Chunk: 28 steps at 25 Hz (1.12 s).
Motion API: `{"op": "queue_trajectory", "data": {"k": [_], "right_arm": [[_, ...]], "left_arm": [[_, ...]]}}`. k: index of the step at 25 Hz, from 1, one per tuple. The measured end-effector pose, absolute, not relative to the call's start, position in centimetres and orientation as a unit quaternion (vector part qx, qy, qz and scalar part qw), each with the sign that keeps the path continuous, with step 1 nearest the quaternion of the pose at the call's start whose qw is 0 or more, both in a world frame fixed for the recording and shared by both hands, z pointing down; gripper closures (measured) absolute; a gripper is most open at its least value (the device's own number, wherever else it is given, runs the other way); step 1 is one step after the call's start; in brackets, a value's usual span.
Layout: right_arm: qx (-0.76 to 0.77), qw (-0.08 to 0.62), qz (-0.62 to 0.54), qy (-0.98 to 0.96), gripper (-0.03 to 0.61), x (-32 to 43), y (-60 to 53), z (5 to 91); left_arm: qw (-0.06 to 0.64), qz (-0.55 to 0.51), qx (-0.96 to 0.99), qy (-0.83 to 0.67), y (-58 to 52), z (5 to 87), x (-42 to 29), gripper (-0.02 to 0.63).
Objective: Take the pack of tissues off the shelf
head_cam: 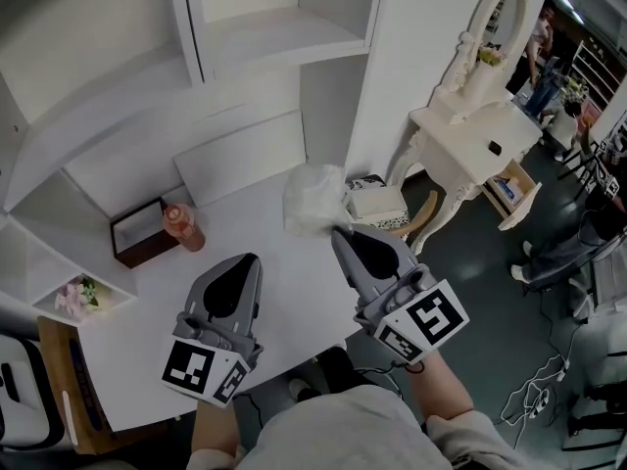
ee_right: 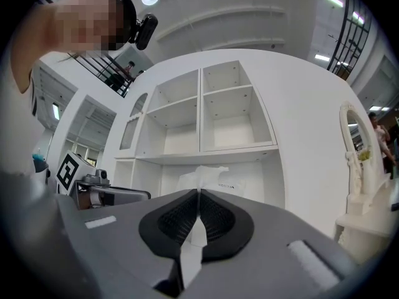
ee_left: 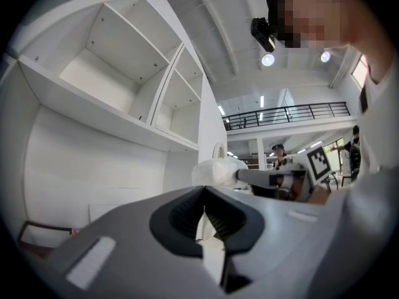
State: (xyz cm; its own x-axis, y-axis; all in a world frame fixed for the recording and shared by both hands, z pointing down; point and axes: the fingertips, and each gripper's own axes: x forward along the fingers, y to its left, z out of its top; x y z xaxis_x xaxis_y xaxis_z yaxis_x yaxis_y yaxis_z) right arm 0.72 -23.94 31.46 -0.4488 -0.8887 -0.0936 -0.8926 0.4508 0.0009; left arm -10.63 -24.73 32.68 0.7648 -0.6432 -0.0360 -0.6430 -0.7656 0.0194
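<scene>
The pack of tissues (head_cam: 313,199) is a white pack in crinkly clear wrap, hanging just above the white desk (head_cam: 147,360) below the shelf unit. My right gripper (head_cam: 340,231) is shut on its near edge. In the right gripper view the pack (ee_right: 201,178) pokes up just beyond the closed tips of my right gripper (ee_right: 199,193). My left gripper (head_cam: 253,259) hovers over the desk to the left, shut, with nothing in it. In the left gripper view, the left gripper (ee_left: 204,190) has the pack (ee_left: 217,170) ahead and to the right, with the right gripper (ee_left: 240,175) on it.
A reddish bottle (head_cam: 183,227) and a dark open box (head_cam: 137,231) stand at the desk's left back. A white panel (head_cam: 240,155) leans against the back wall. Empty shelf compartments (head_cam: 265,27) rise above. To the right stand a white dressing table with mirror (head_cam: 480,135) and a small box (head_cam: 377,202).
</scene>
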Motion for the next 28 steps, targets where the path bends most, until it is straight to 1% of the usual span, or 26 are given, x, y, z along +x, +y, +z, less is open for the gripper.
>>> {"op": "queue_trajectory", "data": {"k": [15,28], "right_arm": [[-0.52,0.049,0.023,0.852,0.574,0.38,-23.13,31.21],[-0.516,0.041,0.023,0.855,0.574,0.05,-22.81,31.21]], "left_arm": [[-0.001,-0.025,0.94,-0.34,-24.29,32.3,-10.66,0.614],[-0.001,-0.028,0.94,-0.341,-24.09,31.94,-10.8,0.614]]}}
